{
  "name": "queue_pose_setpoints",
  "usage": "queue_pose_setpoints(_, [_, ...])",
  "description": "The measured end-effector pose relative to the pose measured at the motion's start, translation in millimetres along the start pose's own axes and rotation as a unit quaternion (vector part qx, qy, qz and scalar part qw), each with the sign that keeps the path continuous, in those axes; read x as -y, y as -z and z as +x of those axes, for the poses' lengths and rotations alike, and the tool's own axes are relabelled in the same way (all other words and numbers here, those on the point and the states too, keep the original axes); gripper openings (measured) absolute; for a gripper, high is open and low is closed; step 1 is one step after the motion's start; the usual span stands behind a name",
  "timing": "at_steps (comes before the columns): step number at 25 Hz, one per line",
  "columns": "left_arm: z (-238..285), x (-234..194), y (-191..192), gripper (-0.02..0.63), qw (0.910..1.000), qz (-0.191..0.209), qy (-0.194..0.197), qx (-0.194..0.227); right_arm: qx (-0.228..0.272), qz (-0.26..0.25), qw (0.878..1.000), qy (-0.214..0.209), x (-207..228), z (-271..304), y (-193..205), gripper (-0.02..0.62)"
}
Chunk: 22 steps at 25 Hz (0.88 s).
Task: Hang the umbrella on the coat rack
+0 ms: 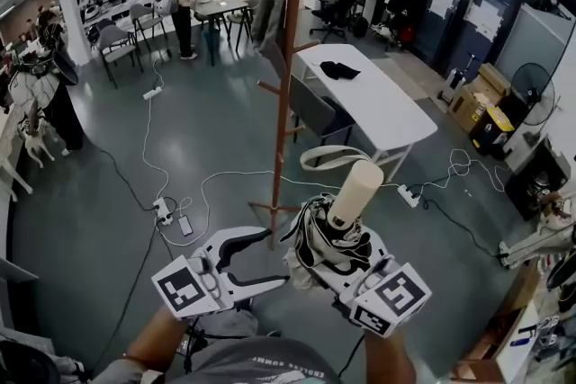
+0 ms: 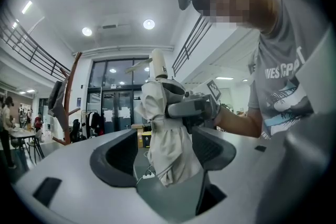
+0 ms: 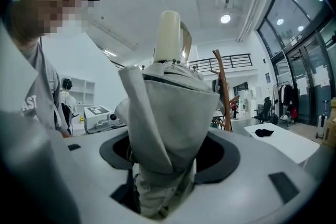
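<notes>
Beige umbrella (image 1: 328, 238), upright — right gripper (image 3: 169, 153) clamped

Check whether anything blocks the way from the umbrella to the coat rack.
Nothing visible does. The right gripper holds the umbrella upright, and the coat rack stands straight ahead; the white table sits to the rack's right, out of the path.

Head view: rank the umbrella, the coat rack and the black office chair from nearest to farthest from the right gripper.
1. umbrella, clamped in the right gripper itself.
2. coat rack, ahead, slightly left.
3. black office chair, far back, beyond the white table.
</notes>
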<state>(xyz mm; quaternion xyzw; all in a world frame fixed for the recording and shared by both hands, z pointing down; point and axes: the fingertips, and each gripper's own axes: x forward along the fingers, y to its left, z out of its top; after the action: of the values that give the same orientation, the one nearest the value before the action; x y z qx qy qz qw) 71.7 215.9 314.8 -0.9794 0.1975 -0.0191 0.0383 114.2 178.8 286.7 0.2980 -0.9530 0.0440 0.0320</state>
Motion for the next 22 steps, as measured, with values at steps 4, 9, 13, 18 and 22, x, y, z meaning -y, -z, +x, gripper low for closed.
queue_pose_setpoints(4, [6,-18,-7,0.345,0.9998,0.000,0.017,0.009,-0.002,0.003,1.000,0.009,4,21,-5,0.304])
queue_pose_setpoints(9, [23,-23,1,0.359,0.9997,-0.017,0.015,0.014,-0.010,0.006,1.000,0.009,14,25,11,0.305])
queue_pose_setpoints(13, [30,-38,7,0.359,0.9995,-0.004,0.032,-0.002,-0.014,0.007,1.000,0.010,20,44,10,0.305])
queue_pose_setpoints(18, [30,-72,3,0.359,0.9992,0.013,0.036,-0.011,-0.016,0.012,1.000,0.010,25,86,0,0.307])
queue_pose_setpoints(22, [32,-91,6,0.359,0.9994,0.019,0.027,-0.005,-0.012,0.015,1.000,0.019,35,101,1,0.308])
